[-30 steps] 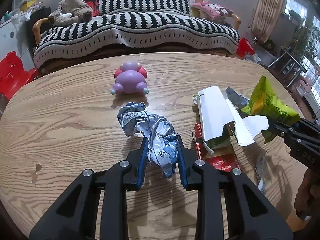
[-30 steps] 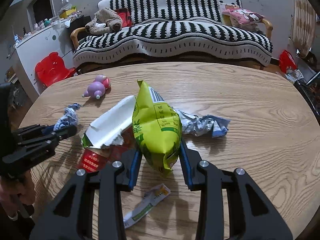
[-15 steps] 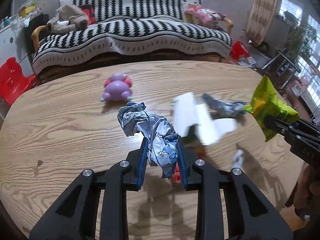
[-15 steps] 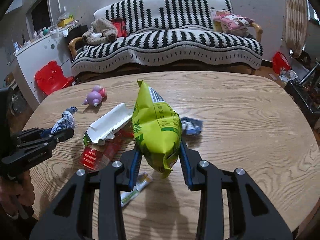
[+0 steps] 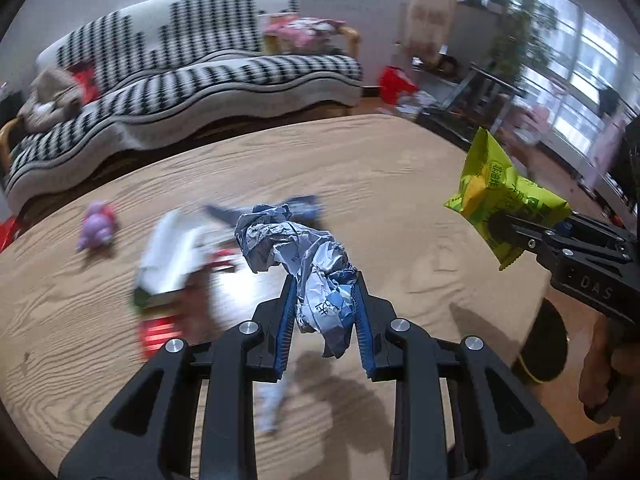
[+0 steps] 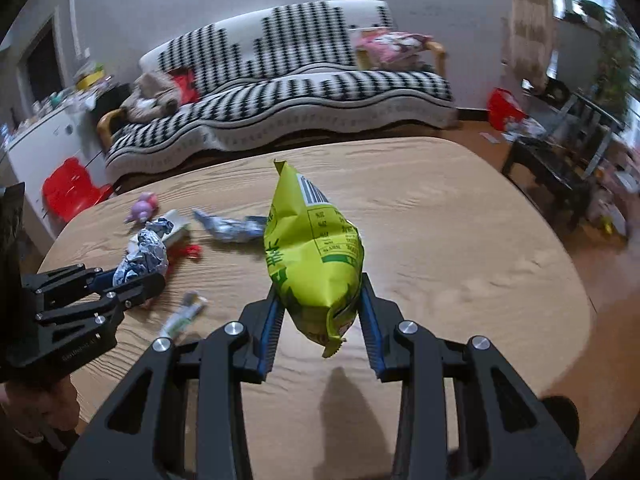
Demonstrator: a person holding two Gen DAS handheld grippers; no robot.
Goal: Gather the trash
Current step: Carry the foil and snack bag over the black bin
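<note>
The left gripper is clamped on a crumpled blue-and-white paper wad, the right gripper on a yellow-green plastic snack bag, both lifted clear above the oval wooden table, presumably for carrying to a bin; other scraps remain on the table.

We are in the living room of a lived-in home: behind the oval wooden table stands a long sofa under a black-and-white zigzag throw, with a pink printed cushion at one end and a soft brown bundle at the other. A small purple toy near the table's far left edge and a red child's chair on the floor tell us that children live here. Towards the right we see big bright windows, leafy houseplants and a patterned curtain.
</note>
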